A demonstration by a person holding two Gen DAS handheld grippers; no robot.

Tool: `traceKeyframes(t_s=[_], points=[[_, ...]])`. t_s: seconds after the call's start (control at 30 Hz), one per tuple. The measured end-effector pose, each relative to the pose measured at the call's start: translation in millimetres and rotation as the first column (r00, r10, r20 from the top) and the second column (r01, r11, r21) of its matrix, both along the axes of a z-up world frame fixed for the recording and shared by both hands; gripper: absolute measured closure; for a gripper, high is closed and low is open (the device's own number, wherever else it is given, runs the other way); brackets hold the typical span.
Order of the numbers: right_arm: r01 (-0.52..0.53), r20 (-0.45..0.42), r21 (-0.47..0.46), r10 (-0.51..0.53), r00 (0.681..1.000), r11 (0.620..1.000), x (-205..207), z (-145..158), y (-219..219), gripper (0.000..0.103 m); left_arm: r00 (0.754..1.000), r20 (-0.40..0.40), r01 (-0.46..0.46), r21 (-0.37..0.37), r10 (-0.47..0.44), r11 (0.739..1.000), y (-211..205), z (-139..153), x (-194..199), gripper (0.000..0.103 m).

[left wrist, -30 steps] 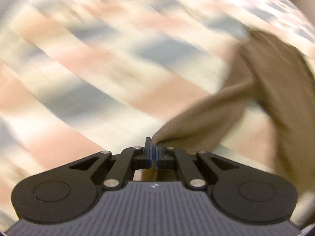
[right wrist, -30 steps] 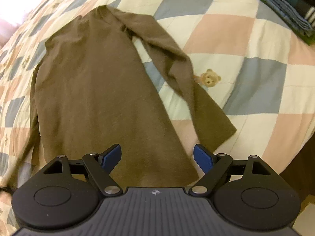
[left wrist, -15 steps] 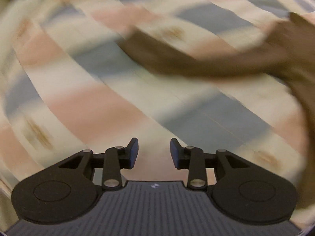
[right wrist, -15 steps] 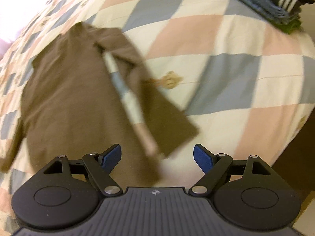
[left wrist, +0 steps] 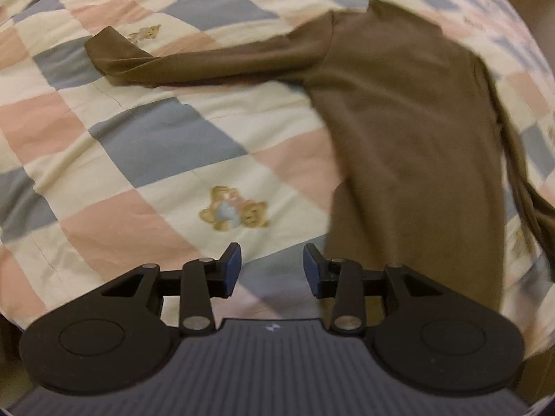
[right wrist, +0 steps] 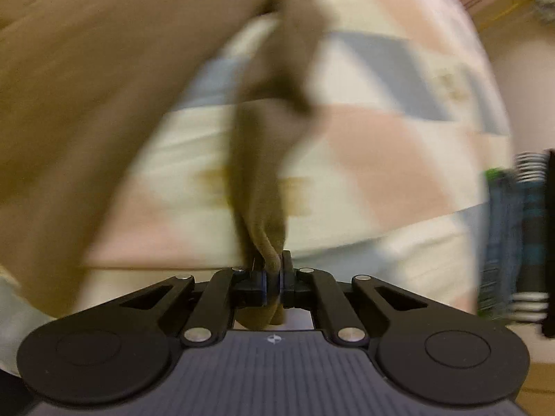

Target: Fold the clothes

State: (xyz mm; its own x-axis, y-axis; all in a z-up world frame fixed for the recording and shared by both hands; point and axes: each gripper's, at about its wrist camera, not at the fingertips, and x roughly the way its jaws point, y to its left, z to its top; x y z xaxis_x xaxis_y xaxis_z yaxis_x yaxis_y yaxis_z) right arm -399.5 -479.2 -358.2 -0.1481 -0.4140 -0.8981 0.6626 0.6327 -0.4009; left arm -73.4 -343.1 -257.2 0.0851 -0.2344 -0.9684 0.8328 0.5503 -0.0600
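One sleeve (right wrist: pixel 263 180) pinched in R gripper (right wrist: pixel 273 270).

Brown shirt (left wrist: pixel 409 131) on checkered quilt (left wrist: pixel 145 145)

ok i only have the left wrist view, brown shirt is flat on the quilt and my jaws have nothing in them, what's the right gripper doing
Observer: The right gripper is shut on the end of one sleeve of the brown shirt.
Operator: is that the sleeve i see stretched out to the left
Observer: No. That sleeve lies free in your view; the pinched one runs up from the right jaws toward the shirt body.
Operator: anything else over on that side
Observer: A stack of folded clothes sits at the right edge of the right wrist view, blurred.
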Motion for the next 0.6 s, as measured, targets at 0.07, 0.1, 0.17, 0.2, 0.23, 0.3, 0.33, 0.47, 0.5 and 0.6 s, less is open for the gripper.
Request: traceKeyframes(t_s=[0.07, 0.1, 0.17, 0.2, 0.23, 0.3, 0.33, 0.47, 0.5, 0.6], points=[[0.048, 0.144, -0.020, -0.045, 0.989, 0.999, -42.2, 51.9, -31.3, 0.099, 1.000, -0.001, -0.023, -0.007, 0.023, 1.000, -0.3, -0.1, -11.6, 0.068], [0.095, 0.253, 0.033, -0.100, 0.962, 0.995, -68.5, 78.7, -51.2, 0.099, 1.000, -0.003, -0.031, -0.004, 0.031, 1.000, -0.5, -1.3, -17.1, 0.068], [0.202, 0.426, 0.177, -0.260, 0.867, 0.963, -121.8, 117.5, -90.5, 0.099, 0.999, -0.008, -0.047, -0.001, 0.047, 0.999, -0.8, -5.1, -28.2, 0.068], [0.281, 0.495, 0.265, -0.380, 0.781, 0.922, -154.2, 128.2, -110.6, 0.097, 0.998, -0.015, -0.054, -0.003, 0.054, 0.999, -0.3, -6.7, -33.9, 0.068], [0.370, 0.529, 0.350, -0.507, 0.681, 0.861, -184.2, 130.1, -125.6, 0.097, 0.998, -0.019, -0.059, -0.004, 0.059, 0.998, 1.0, -6.6, -39.6, 0.068], [0.563, 0.491, 0.390, -0.682, 0.542, 0.729, -225.5, 124.8, -138.9, 0.082, 0.998, -0.025, -0.064, -0.003, 0.064, 0.998, 5.1, -8.4, -49.0, 0.067], [0.622, 0.417, 0.294, -0.683, 0.599, 0.725, -229.2, 120.7, -137.6, 0.071, 0.997, -0.028, -0.065, 0.000, 0.065, 0.998, 8.7, -9.7, -51.3, 0.067], [0.618, 0.305, 0.144, -0.628, 0.716, 0.773, -223.2, 98.5, -109.9, 0.058, 0.993, -0.043, -0.112, 0.029, 0.113, 0.993, 28.4, -17.7, -44.5, 0.066], [0.592, 0.334, 0.186, -0.617, 0.713, 0.784, -217.1, 91.0, -97.8, 0.057, 0.989, -0.060, -0.134, 0.032, 0.136, 0.990, 35.0, -20.0, -39.4, 0.066], [0.500, 0.460, 0.449, -0.671, 0.581, 0.741, -193.0, 62.5, -58.3, 0.055, 0.971, -0.129, -0.198, 0.027, 0.200, 0.980, 53.1, -29.1, -24.1, 0.066]])
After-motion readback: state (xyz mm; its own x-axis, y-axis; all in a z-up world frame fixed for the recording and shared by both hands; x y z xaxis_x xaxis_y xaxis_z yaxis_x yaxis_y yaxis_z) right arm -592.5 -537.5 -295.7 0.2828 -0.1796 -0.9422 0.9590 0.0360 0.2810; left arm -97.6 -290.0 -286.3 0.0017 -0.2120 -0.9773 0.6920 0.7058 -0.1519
